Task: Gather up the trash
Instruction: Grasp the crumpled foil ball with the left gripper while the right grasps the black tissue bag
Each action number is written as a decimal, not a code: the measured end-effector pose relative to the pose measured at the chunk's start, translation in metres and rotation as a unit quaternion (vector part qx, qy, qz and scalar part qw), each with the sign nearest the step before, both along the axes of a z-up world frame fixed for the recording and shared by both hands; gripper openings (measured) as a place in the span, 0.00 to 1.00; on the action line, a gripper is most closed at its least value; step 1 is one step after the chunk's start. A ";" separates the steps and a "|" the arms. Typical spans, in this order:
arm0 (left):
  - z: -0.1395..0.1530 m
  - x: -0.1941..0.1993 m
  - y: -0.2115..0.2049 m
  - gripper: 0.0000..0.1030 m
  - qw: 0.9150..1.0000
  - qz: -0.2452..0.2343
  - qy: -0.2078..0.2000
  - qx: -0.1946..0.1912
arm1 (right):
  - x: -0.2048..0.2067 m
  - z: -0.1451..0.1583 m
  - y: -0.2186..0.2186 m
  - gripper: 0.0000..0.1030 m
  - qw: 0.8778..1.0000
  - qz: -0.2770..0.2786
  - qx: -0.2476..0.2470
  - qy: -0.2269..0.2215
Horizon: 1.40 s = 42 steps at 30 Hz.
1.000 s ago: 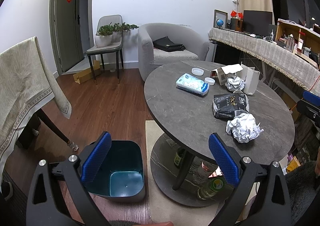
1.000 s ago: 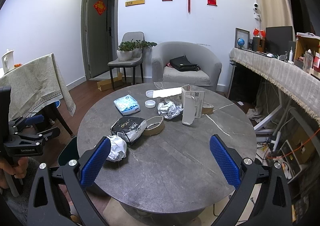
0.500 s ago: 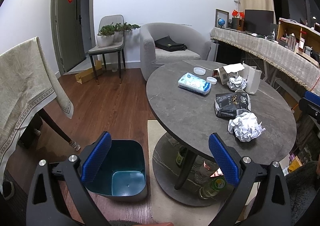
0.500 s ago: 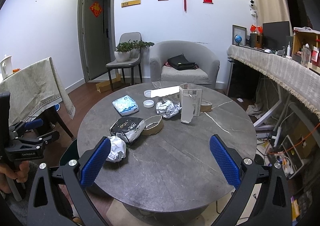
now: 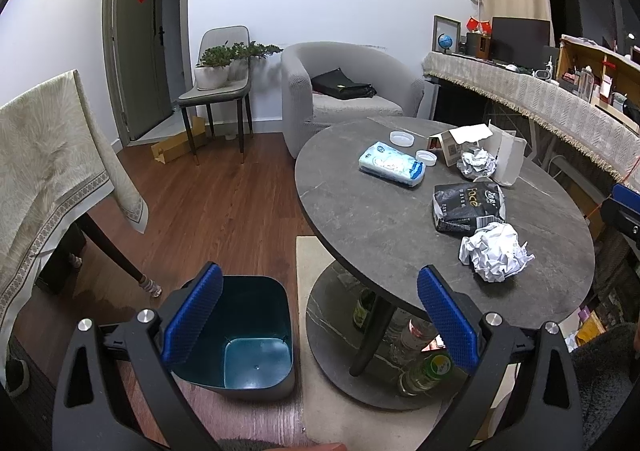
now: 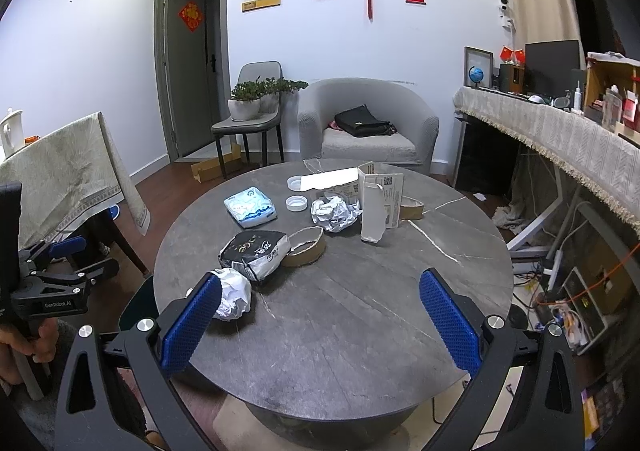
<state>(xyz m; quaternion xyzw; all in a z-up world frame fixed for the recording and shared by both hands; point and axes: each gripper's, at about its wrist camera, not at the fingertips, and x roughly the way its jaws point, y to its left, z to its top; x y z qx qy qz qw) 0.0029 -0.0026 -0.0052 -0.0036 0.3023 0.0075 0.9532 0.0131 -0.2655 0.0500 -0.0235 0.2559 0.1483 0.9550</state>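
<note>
A round grey table (image 5: 360, 211) (image 6: 360, 311) holds trash: a crumpled white paper ball (image 5: 496, 257) (image 6: 234, 293) near its edge, a black snack bag (image 5: 468, 203) (image 6: 256, 251), a second crumpled ball (image 5: 478, 167) (image 6: 334, 211), a blue tissue pack (image 5: 390, 165) (image 6: 250, 207), tape rings (image 6: 306, 247), white lids (image 5: 402, 138) and a torn white box (image 6: 378, 207). A teal bin (image 5: 244, 335) stands empty on the floor left of the table. My left gripper (image 5: 320, 319) is open above the bin's edge. My right gripper (image 6: 320, 323) is open over the table's near side.
A cloth-covered table (image 5: 44, 155) stands at the left. A grey armchair (image 5: 344, 91) with a black bag and a chair with plants (image 5: 220, 79) stand behind. Bottles (image 5: 424, 367) sit on the table's lower shelf. A long covered counter (image 6: 560, 139) runs along the right.
Both grippers have drifted slightly; the views shifted a little. Both stay open and empty. Nothing on the table has moved.
</note>
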 end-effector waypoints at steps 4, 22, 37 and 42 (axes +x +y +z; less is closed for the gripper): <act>0.004 -0.001 -0.002 0.97 1.000 -0.004 -0.006 0.011 | 0.000 -0.001 -0.001 0.97 1.000 -0.002 -0.001 -0.003; 0.010 0.013 -0.041 0.89 0.995 -0.076 0.029 -0.054 | 0.018 -0.006 -0.012 0.97 0.999 0.003 0.003 0.034; -0.013 0.048 -0.097 0.84 0.988 -0.124 0.062 -0.072 | 0.035 -0.010 -0.026 0.97 0.998 0.019 0.027 0.056; -0.025 0.060 -0.104 0.75 0.986 -0.131 0.075 -0.075 | 0.039 -0.013 -0.028 0.97 0.997 0.021 0.030 0.066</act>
